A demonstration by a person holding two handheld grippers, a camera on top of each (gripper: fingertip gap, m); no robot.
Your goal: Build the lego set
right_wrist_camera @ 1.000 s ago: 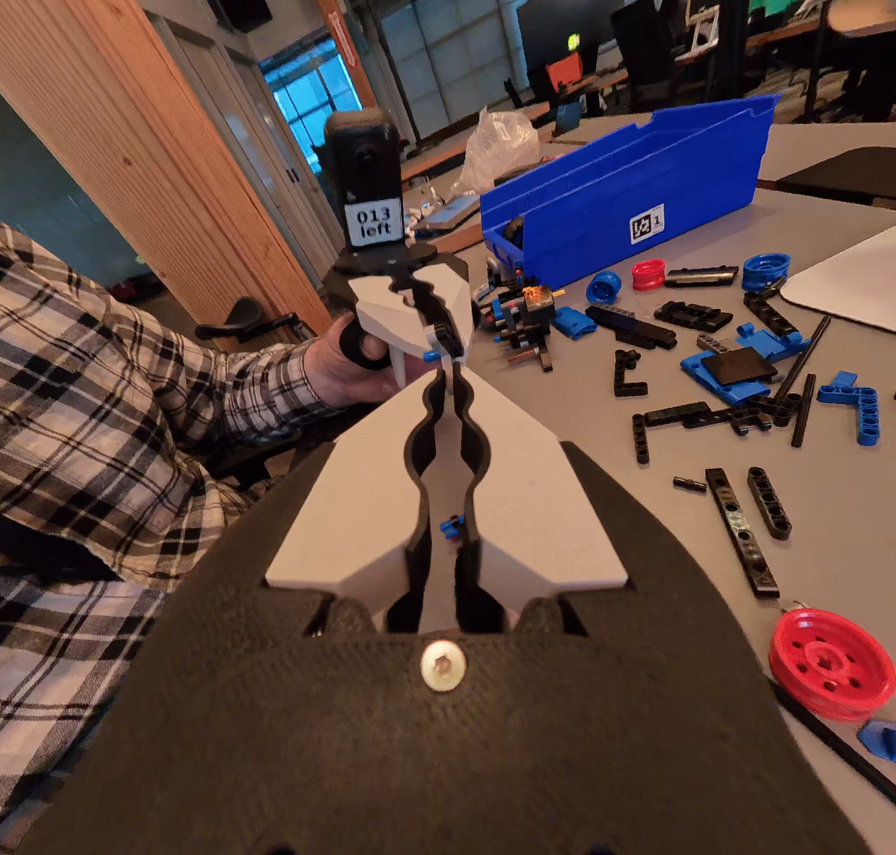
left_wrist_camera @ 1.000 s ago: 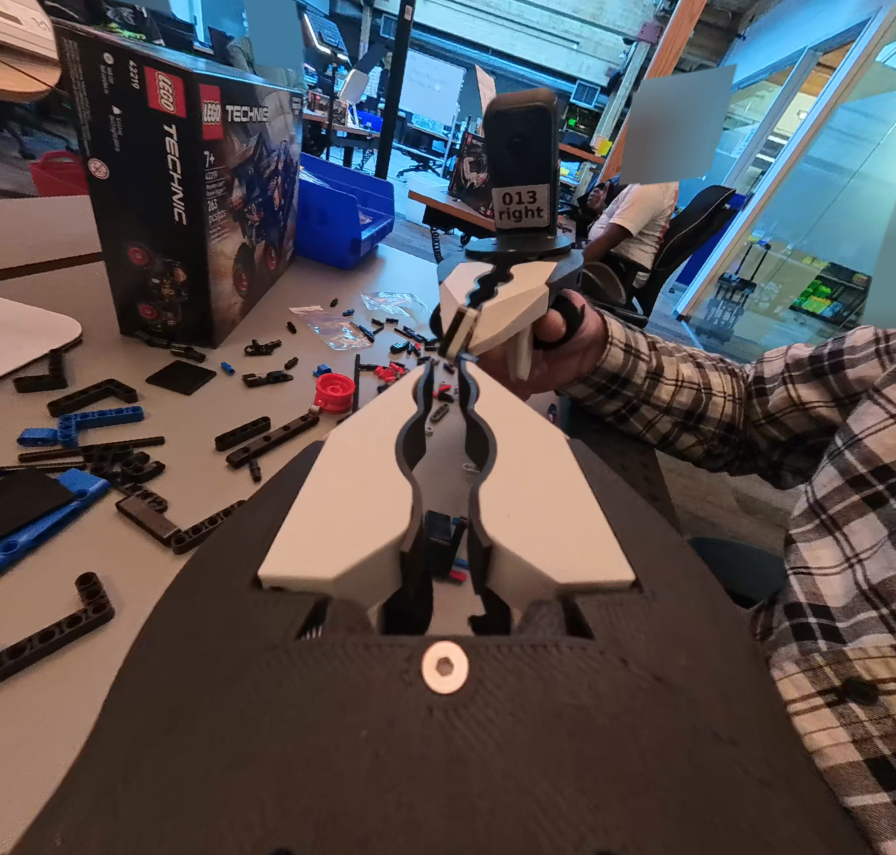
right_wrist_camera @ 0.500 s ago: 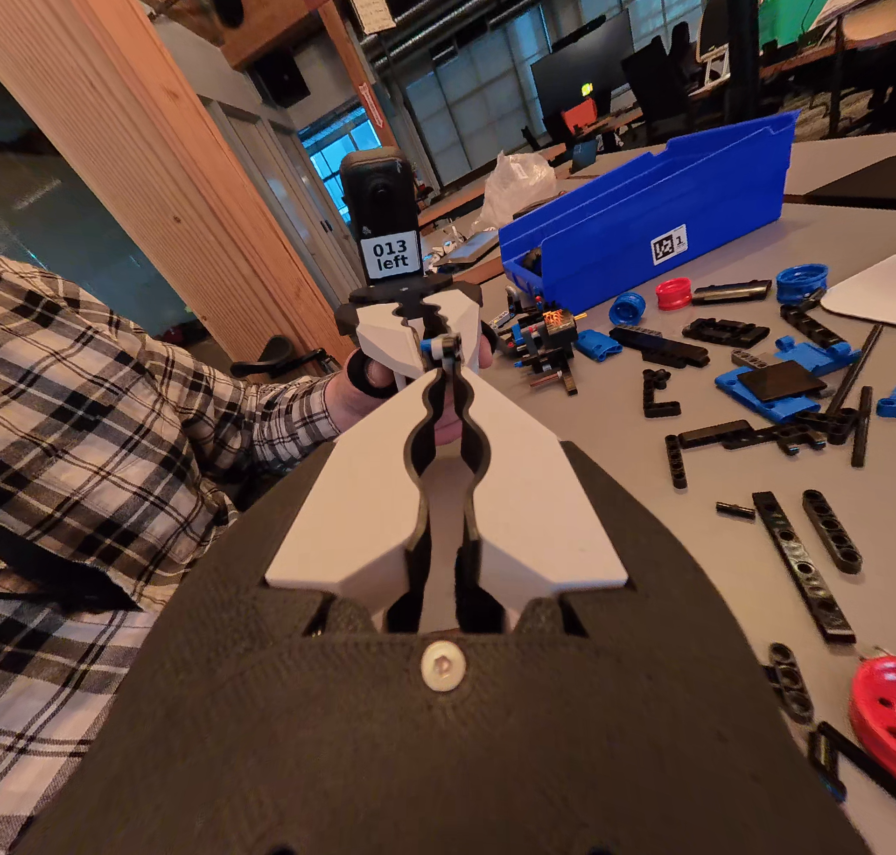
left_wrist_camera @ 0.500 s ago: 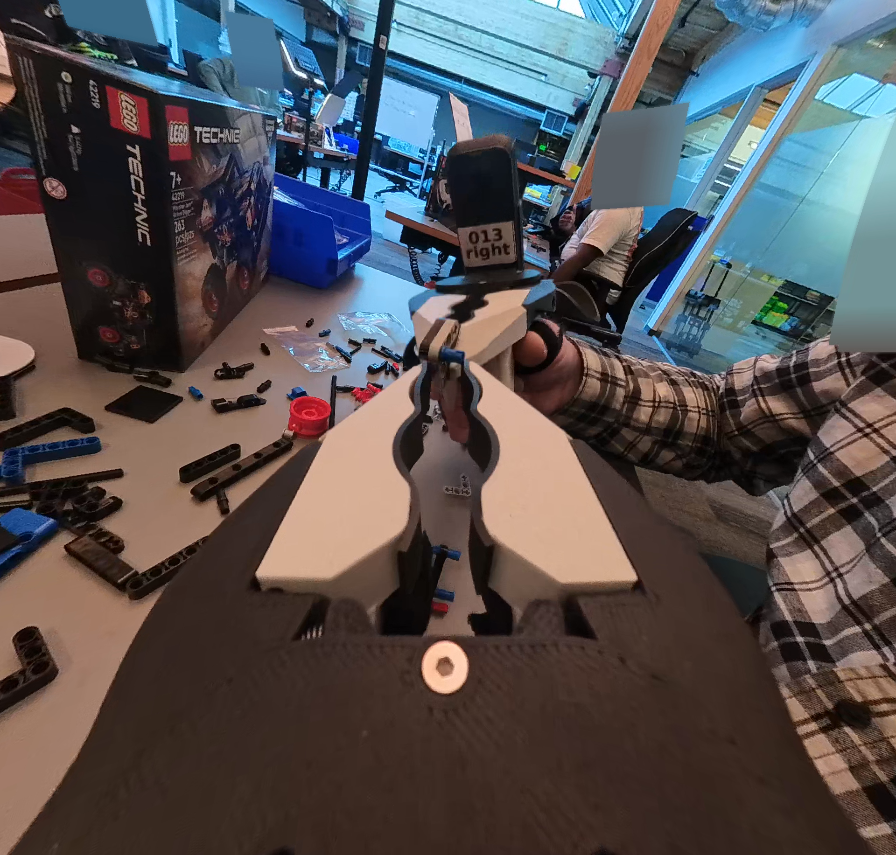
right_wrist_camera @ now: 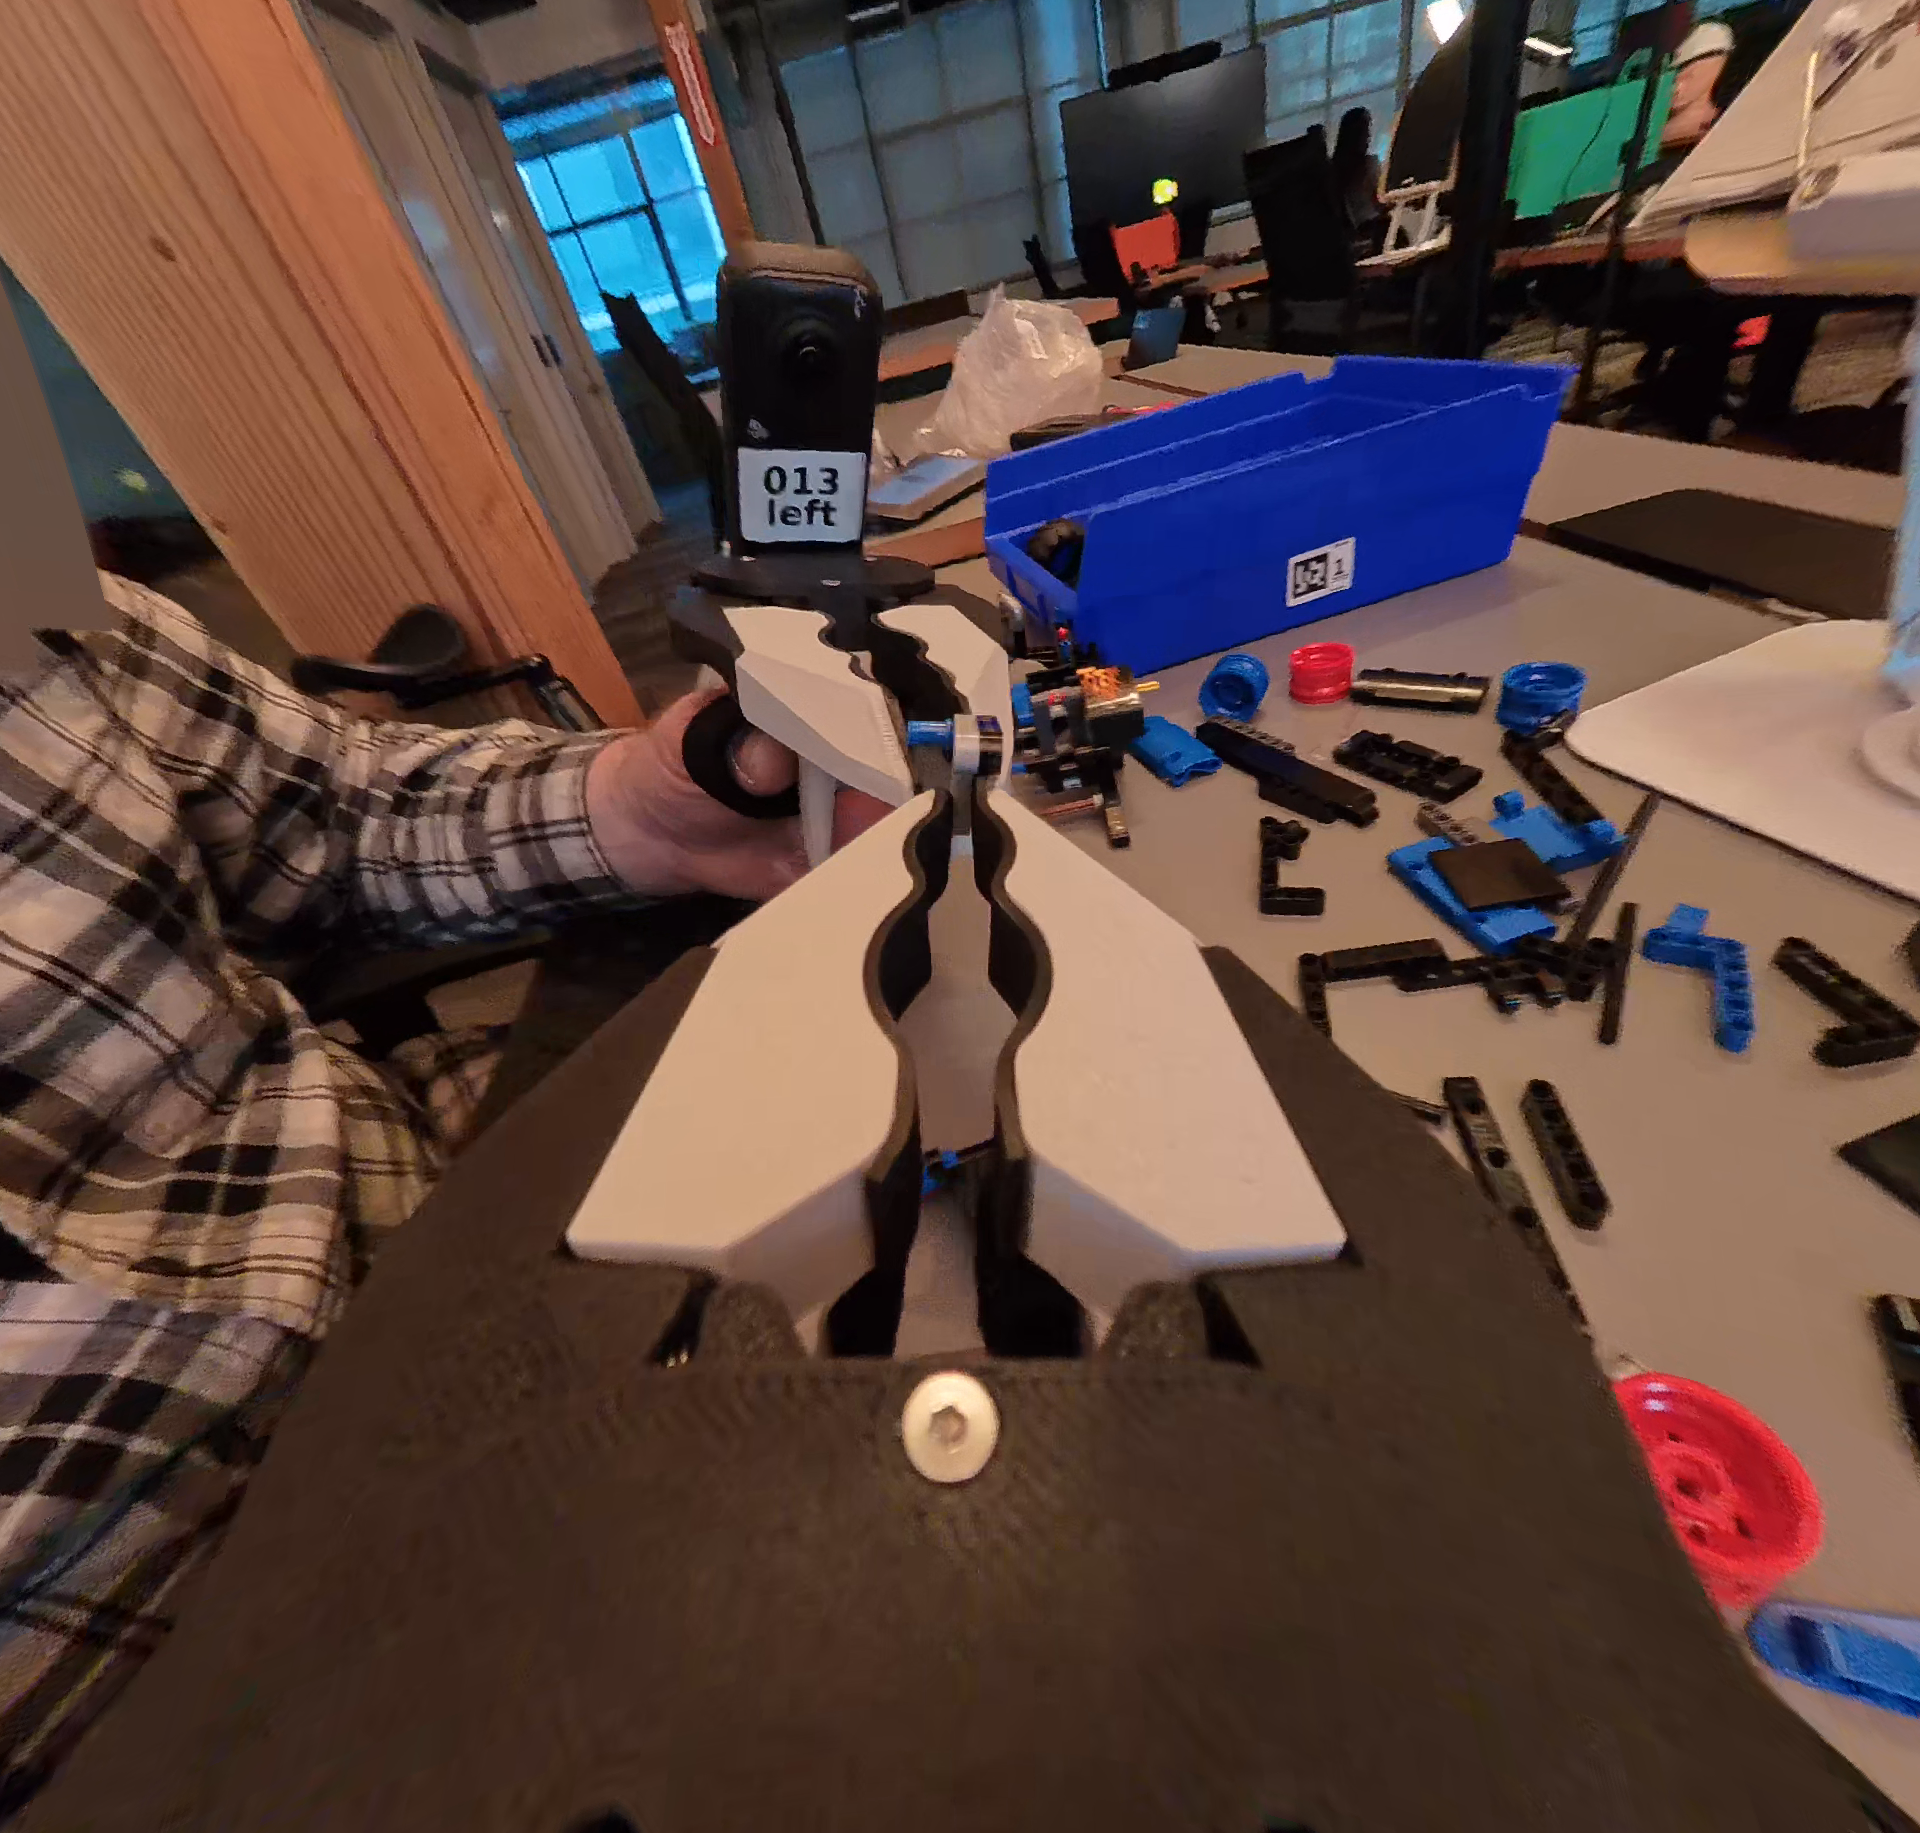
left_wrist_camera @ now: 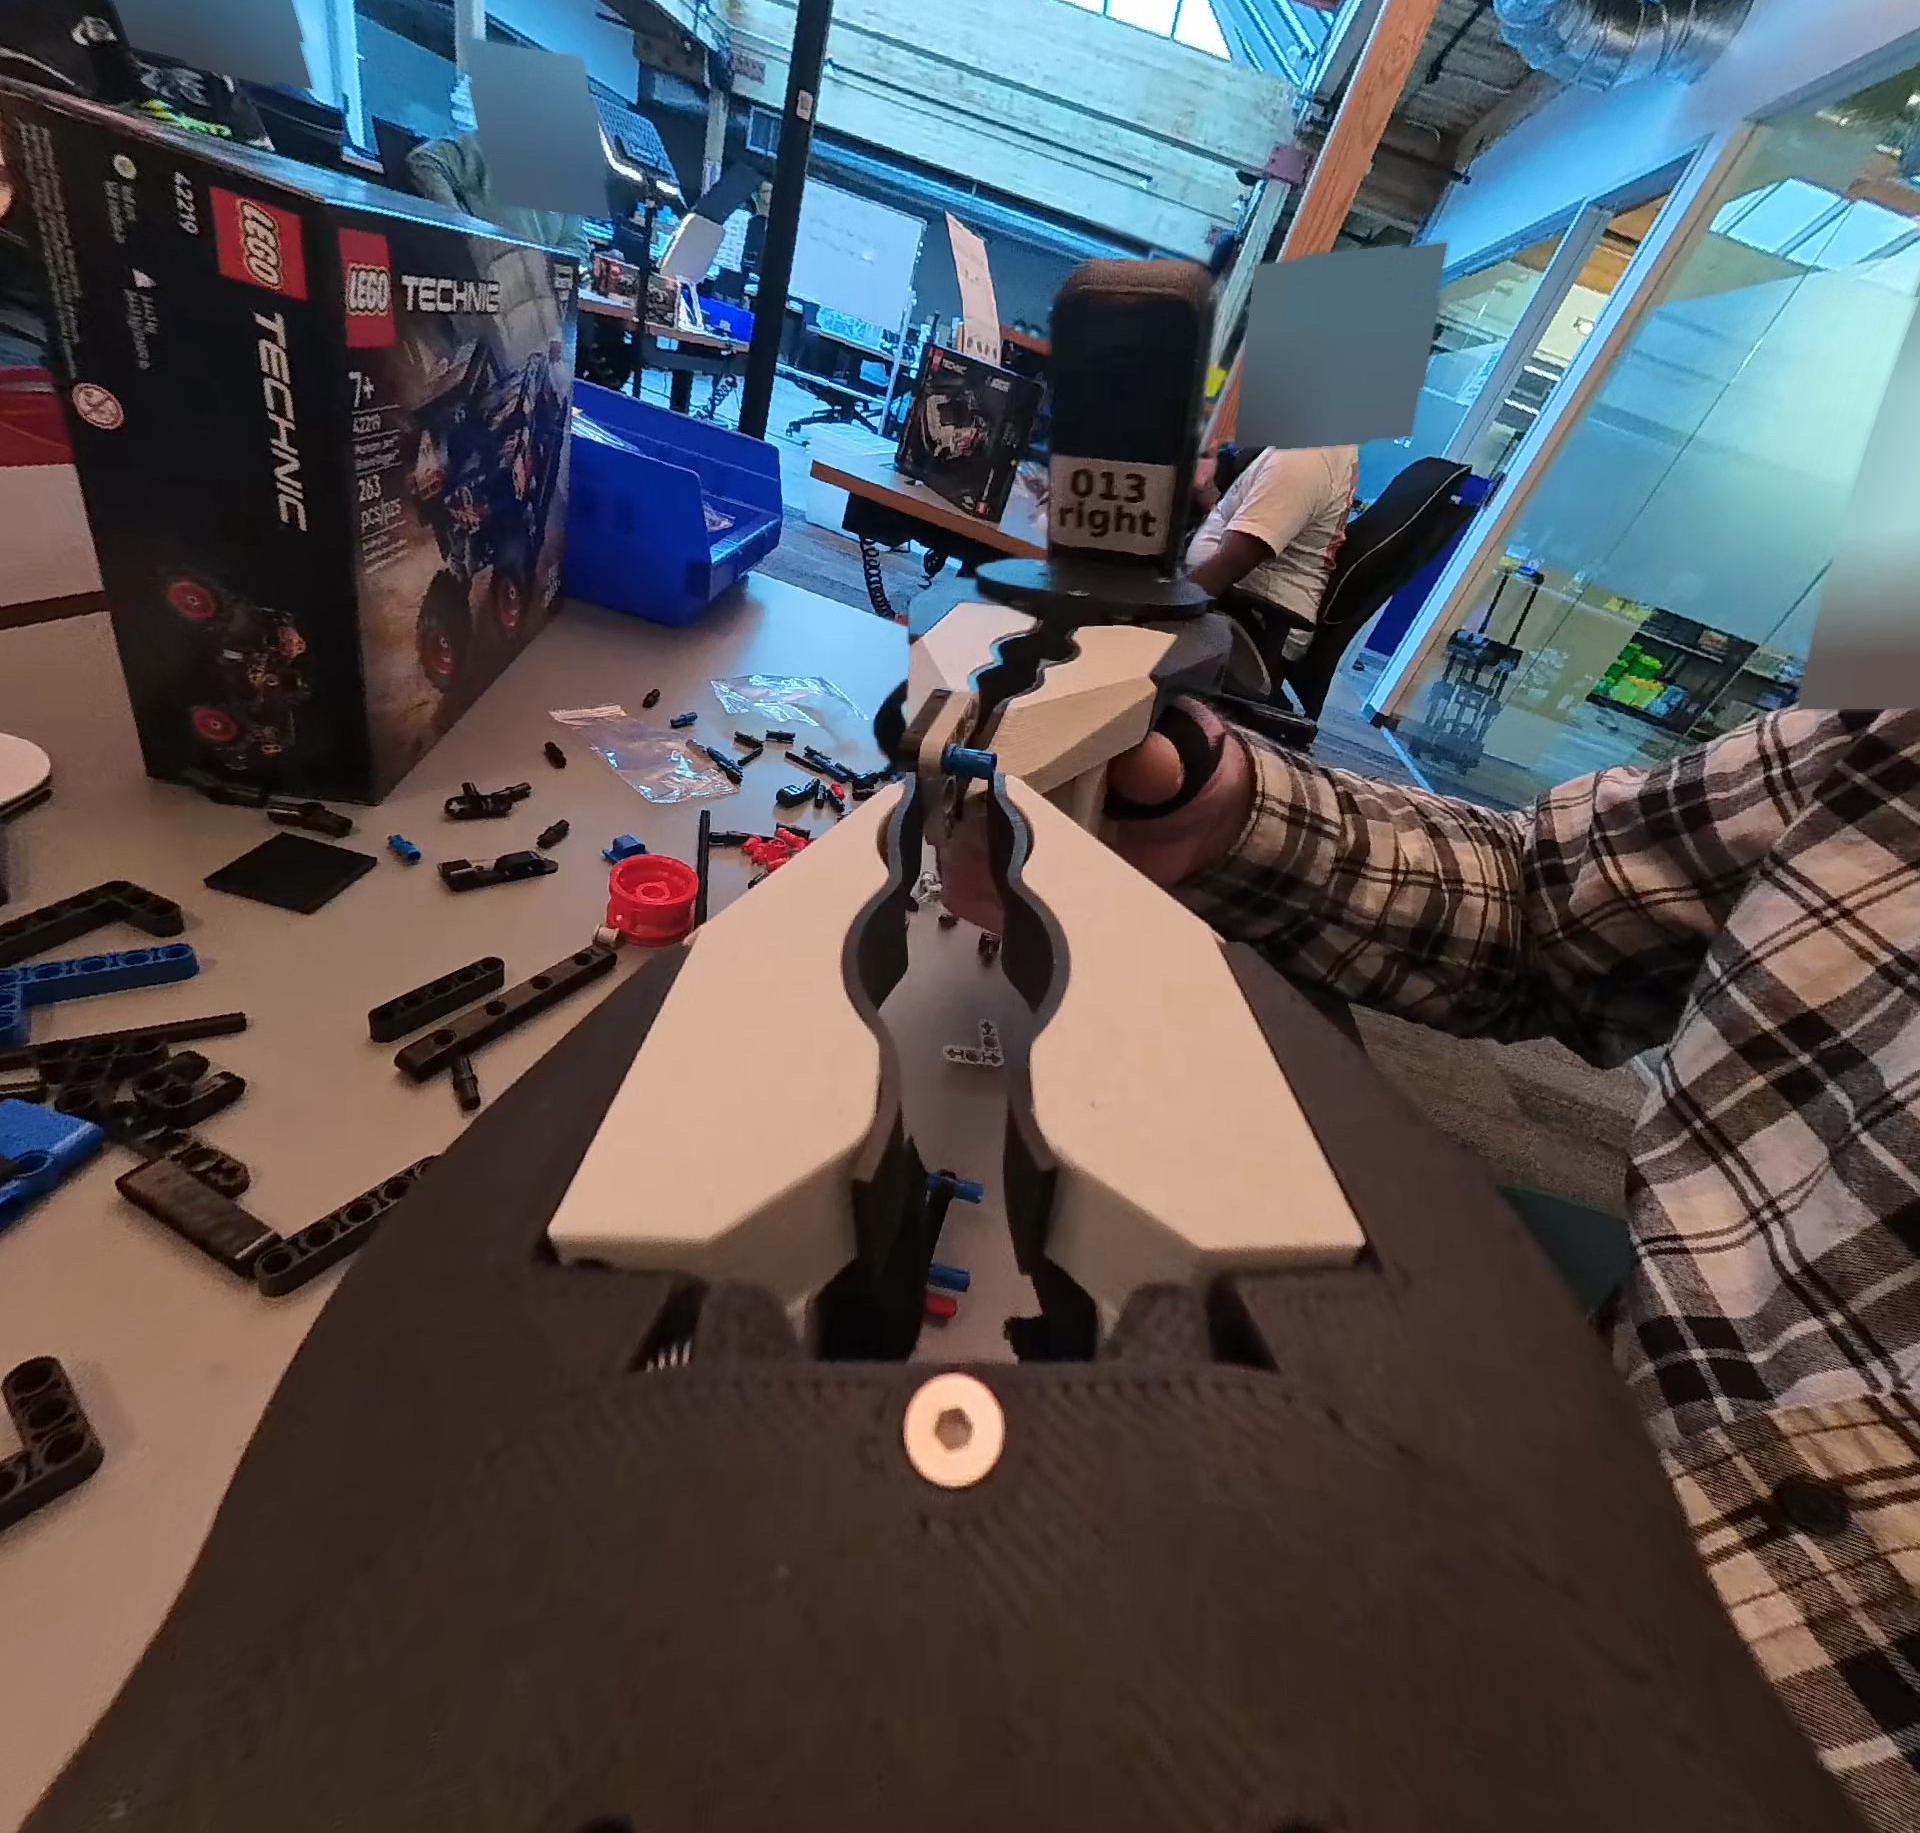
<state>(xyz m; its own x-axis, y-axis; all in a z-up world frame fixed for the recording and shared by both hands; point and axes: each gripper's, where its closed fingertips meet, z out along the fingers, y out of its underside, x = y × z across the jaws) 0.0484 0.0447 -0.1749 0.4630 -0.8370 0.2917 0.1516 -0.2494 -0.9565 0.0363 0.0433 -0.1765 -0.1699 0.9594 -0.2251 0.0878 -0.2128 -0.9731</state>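
Note:
My left gripper (left_wrist_camera: 951, 807) and my right gripper (right_wrist_camera: 964, 807) meet tip to tip in the air above the table edge. Between them is a small light grey piece (left_wrist_camera: 938, 796) with a blue pin (left_wrist_camera: 968, 760) sticking out of its side. In the right wrist view the grey piece (right_wrist_camera: 966, 749) runs down between my right fingertips, with the blue pin (right_wrist_camera: 928, 731) on its left. Both pairs of jaws are nearly closed on it. The right gripper (left_wrist_camera: 940, 734) faces me in the left wrist view, and the left gripper (right_wrist_camera: 914, 734) faces me in the right wrist view. Which gripper bears the piece is unclear.
The set's black box (left_wrist_camera: 312, 484) stands at the back left, next to a blue bin (left_wrist_camera: 675, 526). A red wheel rim (left_wrist_camera: 651, 898) and loose black beams (left_wrist_camera: 488, 1004) lie on the grey table. A part-built model (right_wrist_camera: 1081, 734), blue parts (right_wrist_camera: 1486, 869) and a red rim (right_wrist_camera: 1714, 1482) lie to my right. My left and right fingertips are right by each other. Both grippers' tips are roughly 20 cm from the red rim (right_wrist_camera: 1714, 1482). Seen from the left wrist view (left_wrist_camera: 646, 887) as well.
Both grippers stay tip to tip and as closed as before. The pair has shifted and tilted a little, and the blue pin now shows clearly at the side of the grey piece.

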